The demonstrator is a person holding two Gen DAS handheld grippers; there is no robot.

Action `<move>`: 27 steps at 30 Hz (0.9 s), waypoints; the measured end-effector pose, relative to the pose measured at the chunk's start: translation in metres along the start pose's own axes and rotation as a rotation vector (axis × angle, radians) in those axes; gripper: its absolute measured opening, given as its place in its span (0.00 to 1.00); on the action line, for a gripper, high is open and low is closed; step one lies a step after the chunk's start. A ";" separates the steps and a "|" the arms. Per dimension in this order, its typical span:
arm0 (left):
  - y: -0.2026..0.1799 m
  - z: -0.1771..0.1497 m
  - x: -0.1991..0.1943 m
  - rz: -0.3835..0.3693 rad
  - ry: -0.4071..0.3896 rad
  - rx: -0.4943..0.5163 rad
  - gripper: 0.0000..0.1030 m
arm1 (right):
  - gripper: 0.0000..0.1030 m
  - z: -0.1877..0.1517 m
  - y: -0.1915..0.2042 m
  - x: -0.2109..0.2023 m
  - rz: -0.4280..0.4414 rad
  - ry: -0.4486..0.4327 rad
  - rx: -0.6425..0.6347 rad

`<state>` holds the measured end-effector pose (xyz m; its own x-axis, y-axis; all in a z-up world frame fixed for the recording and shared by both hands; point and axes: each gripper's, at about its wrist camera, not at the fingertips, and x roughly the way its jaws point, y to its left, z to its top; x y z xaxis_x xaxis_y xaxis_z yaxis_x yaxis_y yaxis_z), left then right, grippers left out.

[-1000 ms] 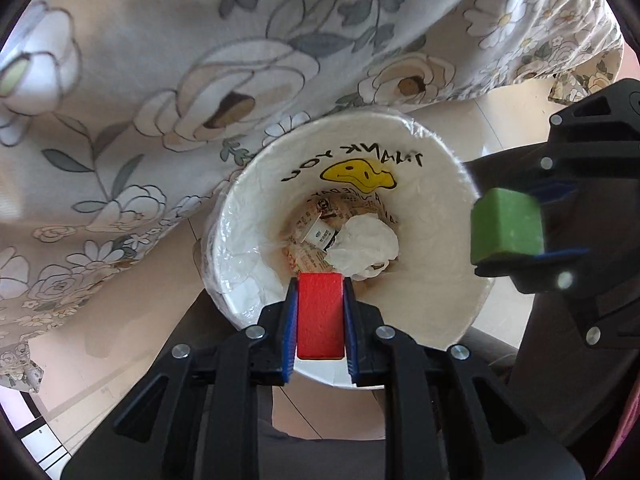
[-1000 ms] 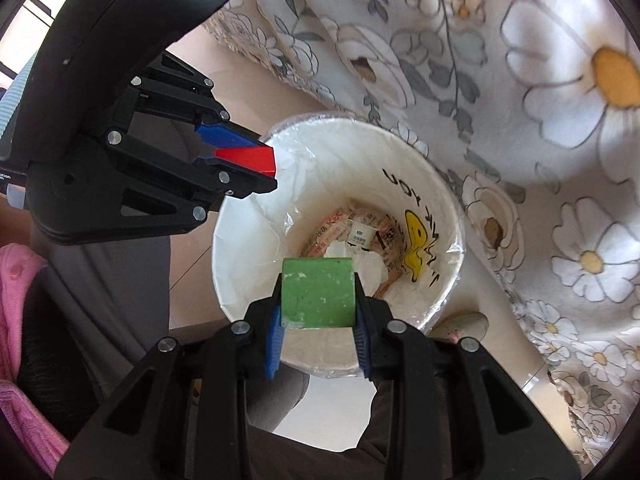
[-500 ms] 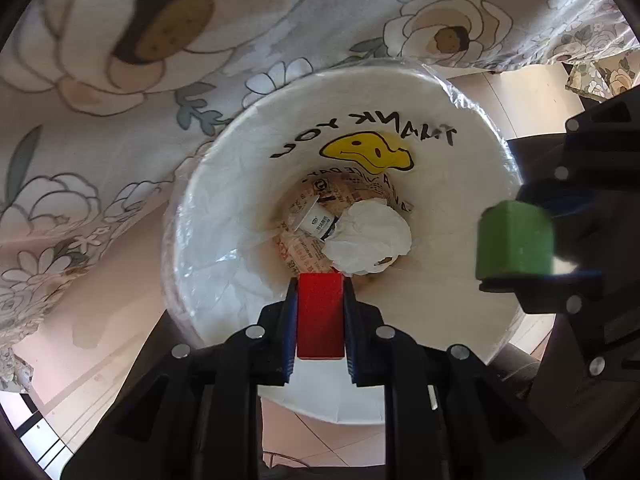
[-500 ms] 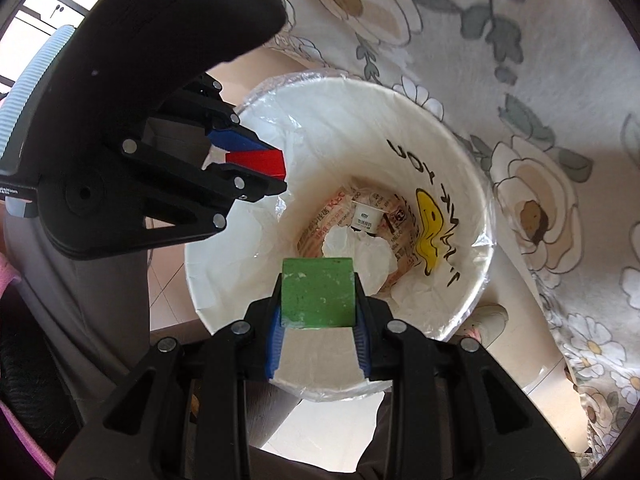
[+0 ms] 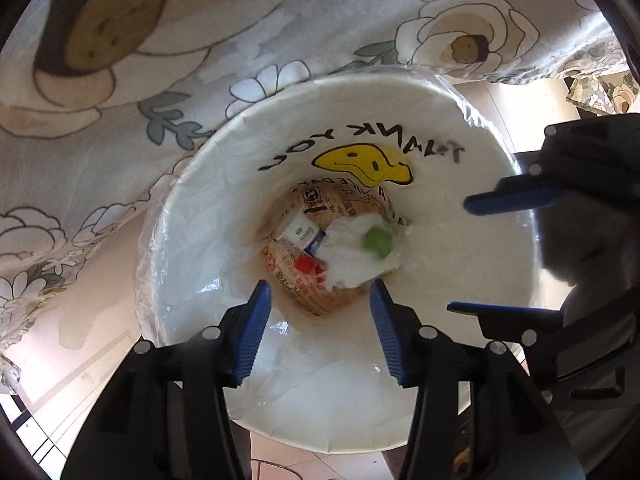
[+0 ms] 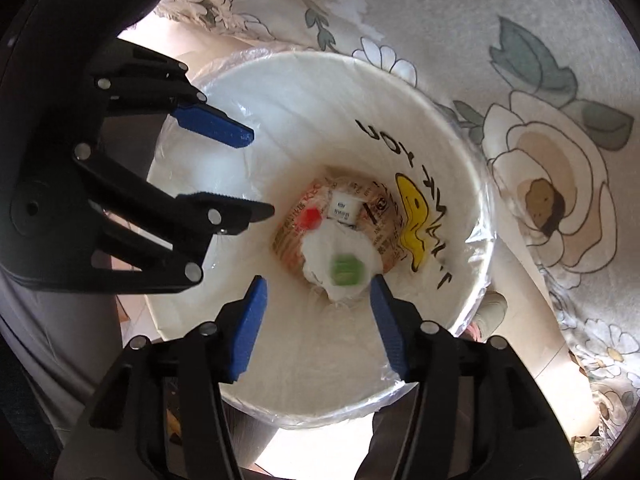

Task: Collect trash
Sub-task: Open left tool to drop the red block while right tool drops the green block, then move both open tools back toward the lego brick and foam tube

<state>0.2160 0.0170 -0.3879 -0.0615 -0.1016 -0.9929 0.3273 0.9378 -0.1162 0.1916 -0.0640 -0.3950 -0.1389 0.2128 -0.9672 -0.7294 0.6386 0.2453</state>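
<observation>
Both the left gripper [image 5: 318, 330] and right gripper [image 6: 318, 326] are held wide open and empty above the liner-wrapped bin [image 5: 200, 248], whose light rigid blocks [image 5: 377, 241] are best pinched across flat faces.

Both wrist cameras look steeply down into the same bin [image 5: 192, 248], from close above its rim. The left view sits over the near rim, with the right tongs [image 5: 460, 256] entering from its right side. The right view looks down from the bin's right, with the left tongs [image 6: 260, 172] entering from its left. Both share the bin's inside, its trash [image 5: 352, 252] at the bottom, and the floral cloth [image 6: 520, 60] beyond the far rim.
</observation>
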 end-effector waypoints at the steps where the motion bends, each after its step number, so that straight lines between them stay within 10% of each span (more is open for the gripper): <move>1: 0.000 0.000 0.000 0.003 0.001 0.000 0.52 | 0.53 0.000 0.000 0.000 0.003 -0.001 0.001; 27: -0.017 -0.016 -0.037 0.041 -0.047 0.042 0.52 | 0.53 -0.013 0.010 -0.039 -0.034 -0.051 -0.026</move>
<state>0.1975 0.0108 -0.3485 -0.0028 -0.0799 -0.9968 0.3678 0.9268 -0.0754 0.1810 -0.0752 -0.3552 -0.0798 0.2296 -0.9700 -0.7502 0.6269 0.2101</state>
